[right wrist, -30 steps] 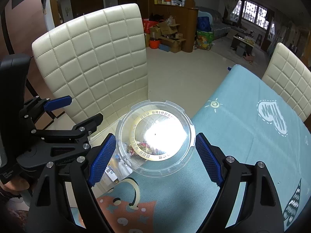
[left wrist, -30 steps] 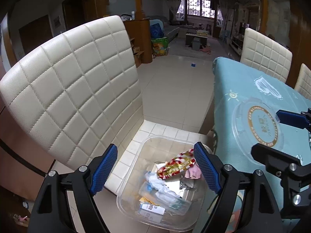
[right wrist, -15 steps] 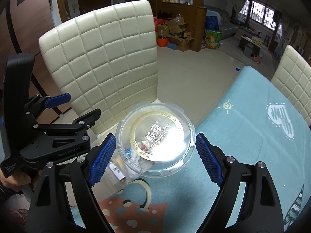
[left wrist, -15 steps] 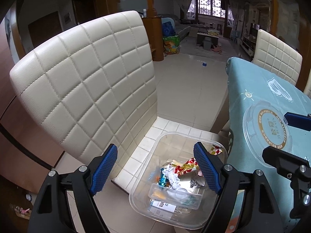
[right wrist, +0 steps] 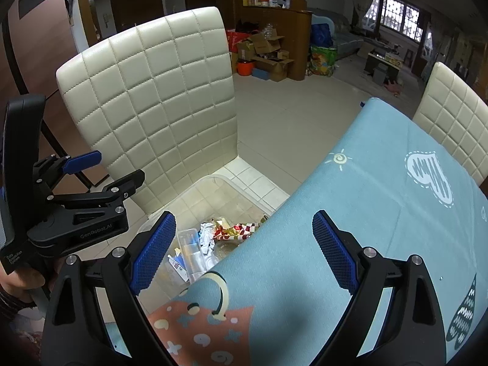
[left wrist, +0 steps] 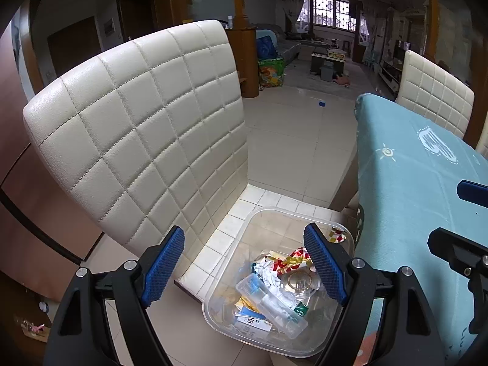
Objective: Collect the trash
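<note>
A clear plastic bin stands on the seat of a cream quilted chair. It holds wrappers, a clear bottle and a round clear lid with a gold ring. My left gripper hovers open above the bin, its blue pads apart and touching nothing. My right gripper is over the table's edge, its jaws opening with nothing between them. In the right wrist view, the bin lies beside the table, with the left gripper at its left. The right gripper shows at the left wrist view's right edge.
The table with a teal patterned cloth runs right of the bin. A second cream chair stands behind it. Tiled floor stretches beyond, with boxes and bags far off. A hand holds the left gripper.
The round clear lid that sat between my right gripper's pads has dropped into the bin. The right jaws stand wider. The left wrist view has drawn back from the bin a little.
</note>
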{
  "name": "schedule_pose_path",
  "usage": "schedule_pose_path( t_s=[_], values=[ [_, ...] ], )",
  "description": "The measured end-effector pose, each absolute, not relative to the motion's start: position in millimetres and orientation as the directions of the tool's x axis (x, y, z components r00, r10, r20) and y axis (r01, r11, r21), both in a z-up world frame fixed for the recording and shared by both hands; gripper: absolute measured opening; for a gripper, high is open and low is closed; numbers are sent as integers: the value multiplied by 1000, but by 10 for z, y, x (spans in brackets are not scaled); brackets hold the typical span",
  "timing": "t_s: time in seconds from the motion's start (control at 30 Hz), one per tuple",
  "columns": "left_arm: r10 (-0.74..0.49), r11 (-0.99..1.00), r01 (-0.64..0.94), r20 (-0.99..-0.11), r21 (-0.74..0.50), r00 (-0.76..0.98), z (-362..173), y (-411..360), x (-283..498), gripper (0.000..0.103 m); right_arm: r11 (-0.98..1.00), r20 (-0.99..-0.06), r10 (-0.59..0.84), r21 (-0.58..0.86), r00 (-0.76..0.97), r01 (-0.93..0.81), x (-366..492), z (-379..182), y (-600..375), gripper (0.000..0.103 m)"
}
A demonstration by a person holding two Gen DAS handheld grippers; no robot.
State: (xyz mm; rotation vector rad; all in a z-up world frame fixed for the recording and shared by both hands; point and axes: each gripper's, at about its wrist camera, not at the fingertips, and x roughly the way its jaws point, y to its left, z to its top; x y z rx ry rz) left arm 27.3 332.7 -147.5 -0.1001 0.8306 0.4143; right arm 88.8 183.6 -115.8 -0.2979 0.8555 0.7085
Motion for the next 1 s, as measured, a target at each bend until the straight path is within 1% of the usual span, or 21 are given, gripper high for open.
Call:
schedule_pose_path(
  t_s=[0.27, 0.63, 0.9, 1.0],
  values=[
    [299, 928, -366, -730, 71, 615, -1404, 3157, 246, 79, 752, -769, 444, 42, 459, -658, 818, -1119, 1665, 91],
    [298, 935, -345, -703, 80, 646, -1230, 2878, 128, 79, 778, -757, 434, 41, 489, -627, 730, -1009, 1392, 91],
    [338, 926, -364, -652, 101, 679, -1027, 2641, 18, 79, 812, -754, 413, 51, 511, -582, 709, -910, 1133, 93],
    [338, 925, -369, -653, 96, 678, -986, 2581, -5, 79, 822, -750, 402, 43, 526, -567, 694, -859, 1045, 96]
  ],
)
